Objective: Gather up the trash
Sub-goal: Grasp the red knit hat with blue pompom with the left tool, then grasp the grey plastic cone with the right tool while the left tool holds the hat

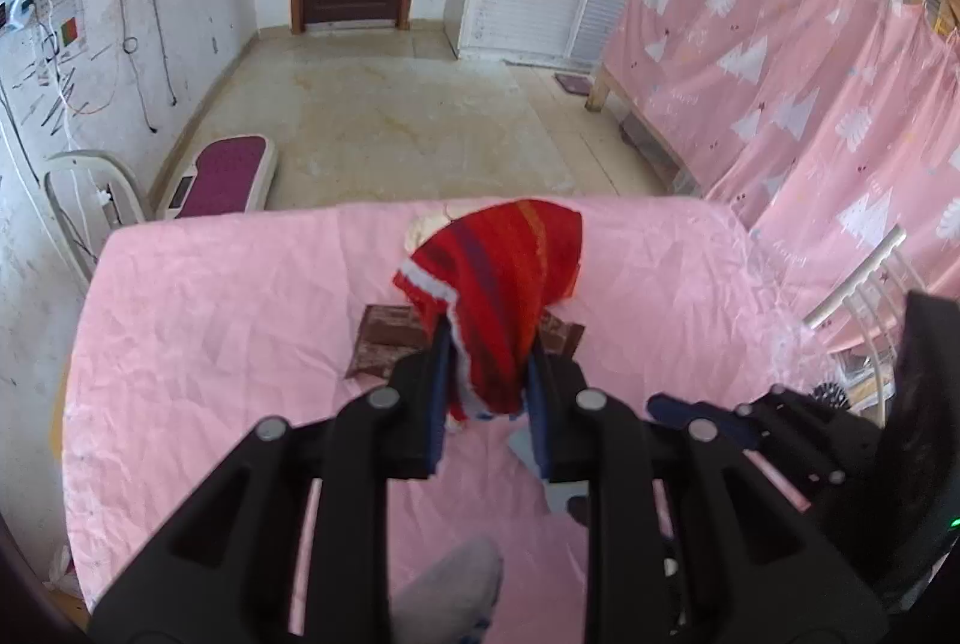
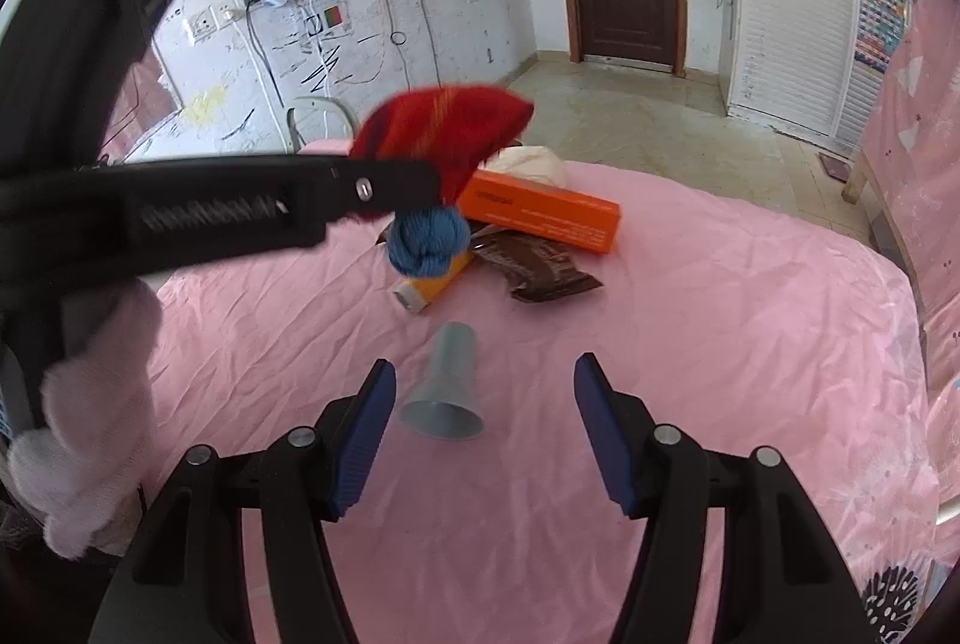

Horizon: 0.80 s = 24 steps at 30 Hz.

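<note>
Your left gripper (image 1: pixel 487 344) is clamped on a red knitted cloth (image 1: pixel 501 278), its blue pads (image 1: pixel 440 374) pinching the fabric from both sides. The cloth hangs above the pink sheet (image 1: pixel 240 320) that covers the table. From your right wrist camera, the same cloth (image 2: pixel 441 125) bulges out past the left gripper's black finger, and a blue knotted yarn end (image 2: pixel 427 241) dangles below it.

Your right gripper (image 2: pixel 485 386) has its jaws about halfway apart and holds nothing. A grey funnel (image 2: pixel 447 386) lies on its side on the sheet between the two fingertips, wide mouth toward you, and neither pad touches it.

Beyond the funnel lies the rest of the litter, close together. A yellow tube (image 2: pixel 429 287) with a white cap lies just under the hanging yarn. A brown wrapper (image 2: pixel 534 263) lies just right of the tube, crumpled. An orange box (image 2: pixel 540 212) lies behind the wrapper, touching or nearly touching it. A cream-white bundle (image 2: pixel 534 164) sits at the far edge of the table behind the box. In your left view, the brown wrapper (image 1: pixel 384 344) shows on either side of the cloth, partly hidden by it.

Your hand in a pale fuzzy glove (image 2: pixel 90 434) grips the left tool at the left edge of the right view.
</note>
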Each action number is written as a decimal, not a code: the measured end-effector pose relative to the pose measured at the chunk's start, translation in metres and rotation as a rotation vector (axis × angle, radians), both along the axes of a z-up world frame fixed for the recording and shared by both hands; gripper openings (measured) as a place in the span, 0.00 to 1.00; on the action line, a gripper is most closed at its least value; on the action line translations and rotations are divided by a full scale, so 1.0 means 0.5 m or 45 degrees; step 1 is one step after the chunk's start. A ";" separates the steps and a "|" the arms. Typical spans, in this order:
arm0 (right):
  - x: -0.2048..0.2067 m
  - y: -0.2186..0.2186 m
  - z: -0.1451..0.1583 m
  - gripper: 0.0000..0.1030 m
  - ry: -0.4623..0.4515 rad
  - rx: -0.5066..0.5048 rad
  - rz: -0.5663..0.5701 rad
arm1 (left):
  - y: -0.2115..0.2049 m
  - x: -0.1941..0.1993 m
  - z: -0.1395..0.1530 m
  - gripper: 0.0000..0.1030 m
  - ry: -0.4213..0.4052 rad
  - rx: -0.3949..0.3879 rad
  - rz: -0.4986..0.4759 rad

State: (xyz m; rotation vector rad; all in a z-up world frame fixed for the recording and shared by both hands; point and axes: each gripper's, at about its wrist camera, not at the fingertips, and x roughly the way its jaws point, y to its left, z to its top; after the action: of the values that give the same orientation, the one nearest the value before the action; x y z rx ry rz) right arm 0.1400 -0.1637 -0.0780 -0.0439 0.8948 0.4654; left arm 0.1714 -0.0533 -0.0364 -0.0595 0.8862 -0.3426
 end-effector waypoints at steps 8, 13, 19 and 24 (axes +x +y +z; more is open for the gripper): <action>0.012 0.040 -0.031 0.51 0.062 -0.057 0.038 | 0.045 -0.019 0.041 0.20 -0.056 -0.058 0.045; 0.011 0.060 -0.039 0.50 0.069 -0.089 0.033 | 0.067 -0.025 0.051 0.20 -0.062 -0.090 0.061; 0.011 0.068 -0.049 0.28 0.087 -0.095 0.032 | 0.078 -0.036 0.054 0.20 -0.057 -0.106 0.066; 0.004 0.055 -0.046 0.22 0.077 -0.063 0.018 | 0.079 -0.043 0.059 0.20 -0.061 -0.098 0.068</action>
State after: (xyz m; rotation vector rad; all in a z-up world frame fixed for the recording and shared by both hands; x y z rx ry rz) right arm 0.1418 -0.1360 -0.1010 -0.0818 0.9661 0.4601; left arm 0.1497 -0.0137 -0.0070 -0.1453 0.8224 -0.3273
